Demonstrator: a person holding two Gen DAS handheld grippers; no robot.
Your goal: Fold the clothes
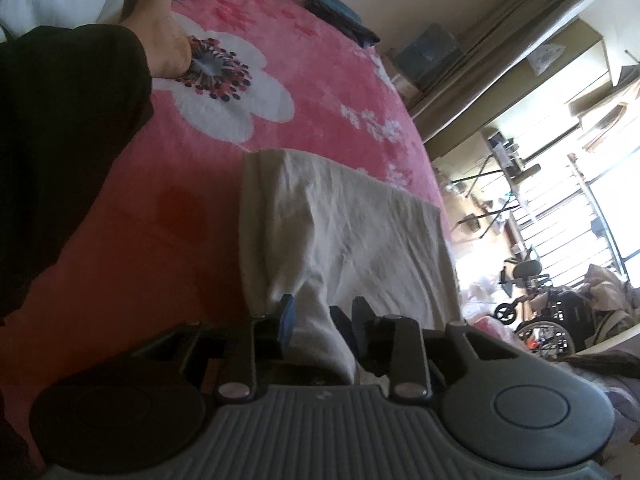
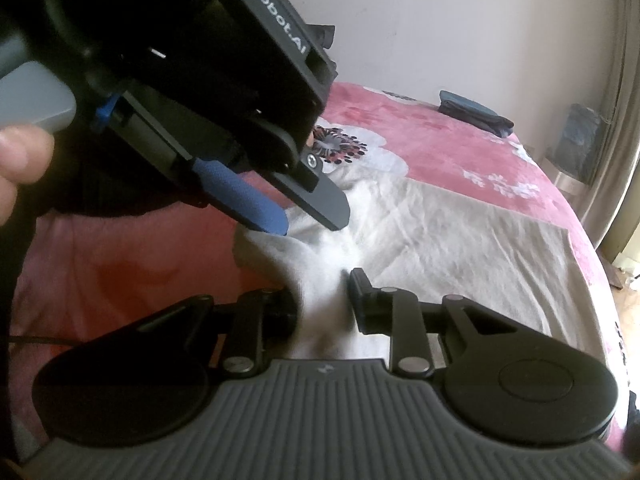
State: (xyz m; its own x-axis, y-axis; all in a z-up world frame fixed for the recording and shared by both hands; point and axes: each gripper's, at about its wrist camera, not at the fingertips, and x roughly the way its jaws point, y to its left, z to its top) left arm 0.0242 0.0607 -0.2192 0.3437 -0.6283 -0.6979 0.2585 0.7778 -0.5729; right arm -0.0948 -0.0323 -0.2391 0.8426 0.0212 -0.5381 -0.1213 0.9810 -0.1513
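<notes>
Pinching the cream garment [image 2: 440, 236] — right tongs [image 2: 320, 296] clamp a raised fold; left tongs [image 1: 324, 316] stand parted around it.

The right tool [image 2: 320, 300] pinches a bunched white garment [image 2: 440, 232] on the pink blanket [image 2: 440, 152].

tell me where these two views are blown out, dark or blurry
Left wrist view: the window is blown out, the dark sleeve loses all detail, and fisheye bends the wall. Right wrist view: the left gripper body is a near-black mass up close, the thumb is out of focus, and the cloth smears between the right gripper fingers.
</notes>
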